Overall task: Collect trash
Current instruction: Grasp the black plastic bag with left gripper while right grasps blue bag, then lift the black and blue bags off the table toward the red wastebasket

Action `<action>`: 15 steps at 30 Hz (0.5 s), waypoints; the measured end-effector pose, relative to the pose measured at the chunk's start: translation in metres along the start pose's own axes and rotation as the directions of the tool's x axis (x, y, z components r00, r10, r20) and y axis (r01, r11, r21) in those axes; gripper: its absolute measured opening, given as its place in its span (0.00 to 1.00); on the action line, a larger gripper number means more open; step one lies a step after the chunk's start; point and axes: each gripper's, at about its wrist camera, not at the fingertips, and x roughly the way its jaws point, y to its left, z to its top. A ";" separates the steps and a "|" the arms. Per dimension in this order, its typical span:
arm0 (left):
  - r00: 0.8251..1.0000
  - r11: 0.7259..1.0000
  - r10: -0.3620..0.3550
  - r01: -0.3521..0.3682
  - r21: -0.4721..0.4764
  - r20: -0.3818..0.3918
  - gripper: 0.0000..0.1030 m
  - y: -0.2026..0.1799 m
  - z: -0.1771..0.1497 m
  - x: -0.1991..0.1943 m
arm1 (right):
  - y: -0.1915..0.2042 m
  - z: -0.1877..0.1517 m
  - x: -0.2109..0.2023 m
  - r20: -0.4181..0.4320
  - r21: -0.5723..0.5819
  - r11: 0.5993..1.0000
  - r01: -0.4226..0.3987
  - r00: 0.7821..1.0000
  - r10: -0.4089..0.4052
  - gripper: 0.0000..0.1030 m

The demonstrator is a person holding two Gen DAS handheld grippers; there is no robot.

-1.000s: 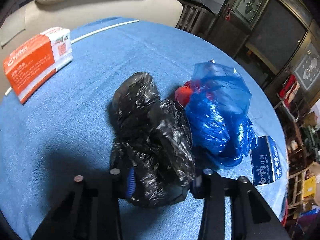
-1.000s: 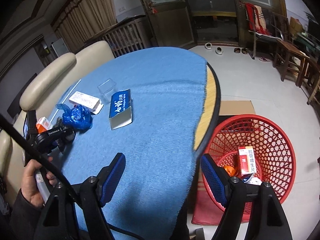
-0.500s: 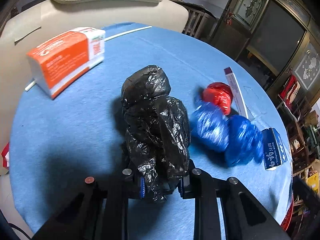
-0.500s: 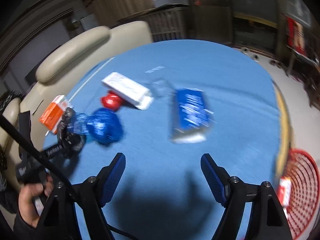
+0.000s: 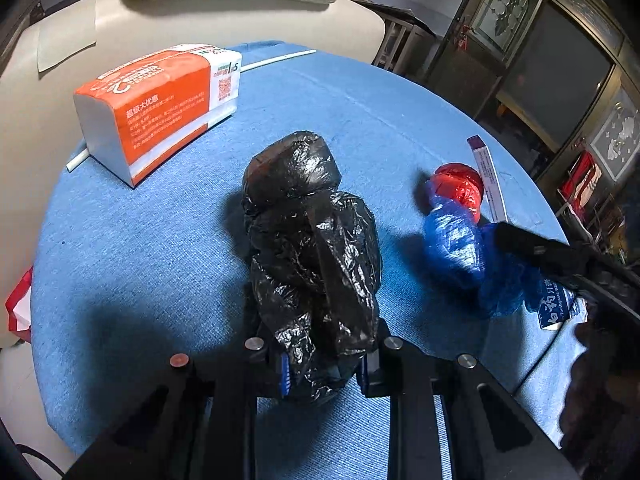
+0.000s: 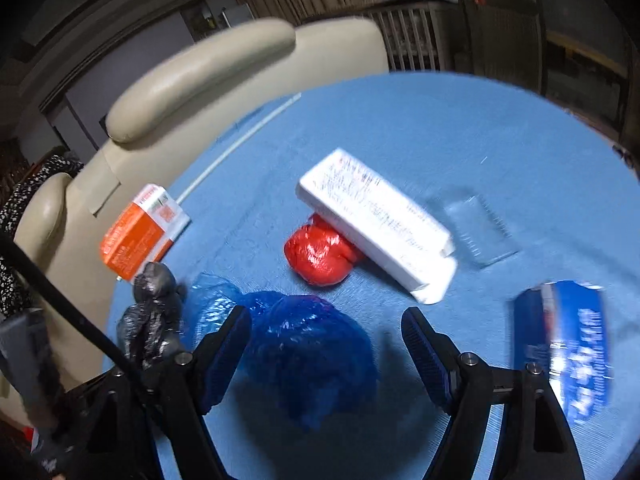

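Observation:
A crumpled black plastic bag [image 5: 312, 248] stands upright on the round blue table [image 5: 120, 260]. My left gripper [image 5: 324, 368] is shut on its lower end. To its right lies a crumpled blue bag [image 5: 460, 248] with a red wad [image 5: 460, 188] behind it. In the right wrist view the blue bag [image 6: 308, 352] sits between the spread fingers of my right gripper [image 6: 326, 354], which is open; the left pad [image 6: 224, 352] is at the bag's edge. The black bag [image 6: 154, 316] shows at the left there, and the red wad [image 6: 320, 254] lies beyond the blue bag.
A white carton [image 6: 376, 220] leans on the red wad. A blue toothpaste box [image 6: 572, 348] lies to the right, with a clear plastic box [image 6: 476, 228] behind it. An orange tissue pack [image 5: 160, 108] and a white straw [image 5: 280, 58] are near the far edge, by a cream sofa [image 5: 200, 0].
My left gripper closed on the black bag and drew it away from the blue bag. My right gripper swung from the red basket side across the table to the blue bag.

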 end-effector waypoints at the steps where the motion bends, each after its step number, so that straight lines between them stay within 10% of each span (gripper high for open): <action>1: 1.000 1.000 0.000 0.000 0.002 0.000 0.24 0.003 -0.001 0.001 | -0.001 0.000 0.006 -0.019 0.009 1.000 -0.022 1.000 0.022 0.78; 15: 0.999 0.999 0.034 -0.034 0.033 -0.002 0.24 -0.001 -0.010 -0.011 | 0.005 -0.029 -0.021 -0.007 -0.014 0.999 -0.043 0.999 0.043 0.64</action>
